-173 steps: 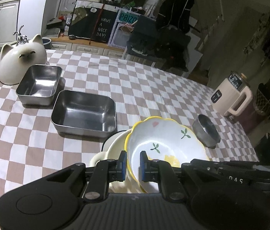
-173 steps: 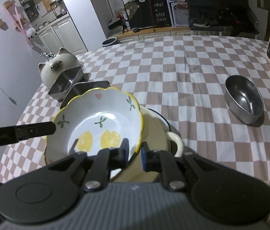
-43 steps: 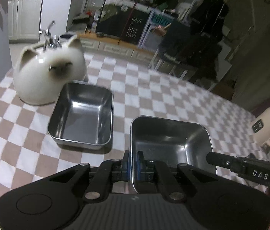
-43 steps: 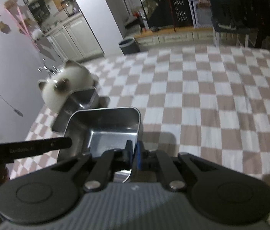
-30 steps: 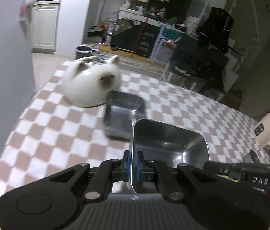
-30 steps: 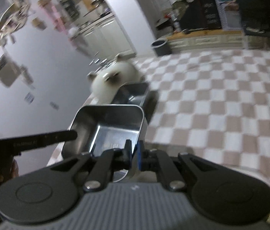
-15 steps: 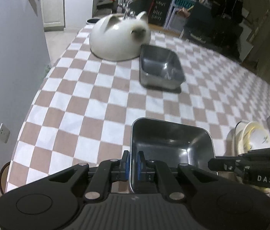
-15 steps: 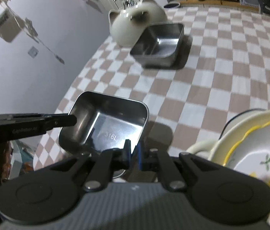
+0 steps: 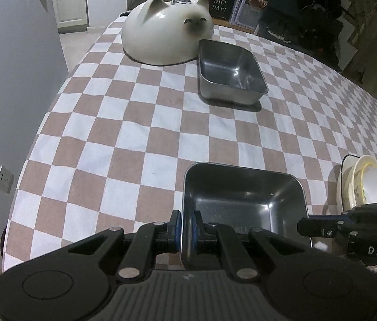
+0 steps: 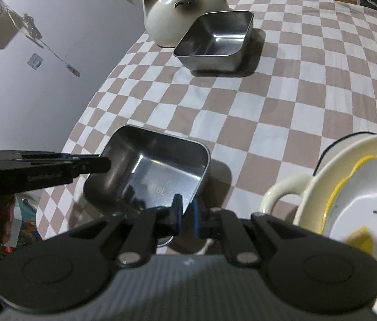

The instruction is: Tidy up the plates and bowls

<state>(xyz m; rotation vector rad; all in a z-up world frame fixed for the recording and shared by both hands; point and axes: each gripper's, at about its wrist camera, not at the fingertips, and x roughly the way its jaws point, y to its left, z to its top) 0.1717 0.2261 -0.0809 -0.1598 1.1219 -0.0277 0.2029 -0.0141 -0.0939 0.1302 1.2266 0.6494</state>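
Now both grippers pinch one steel tray [image 9: 244, 203] by opposite walls. Left gripper [image 9: 186, 227] is clamped on the tray's left wall, one pad inside, one outside. Right gripper [image 10: 185, 214] is clamped the same way on the right wall. Tray sits low near the front edge of the checked tablecloth [image 9: 124, 123]; cannot tell if its base touches the cloth. Second steel tray [image 9: 230, 73] rests further back, just beside the cat-shaped dish [image 9: 167, 40], well apart from the held one. Floral bowl [image 10: 370, 214] with yellow rim sits stacked in a cream handled bowl [image 10: 303, 195], to the right of the held tray.
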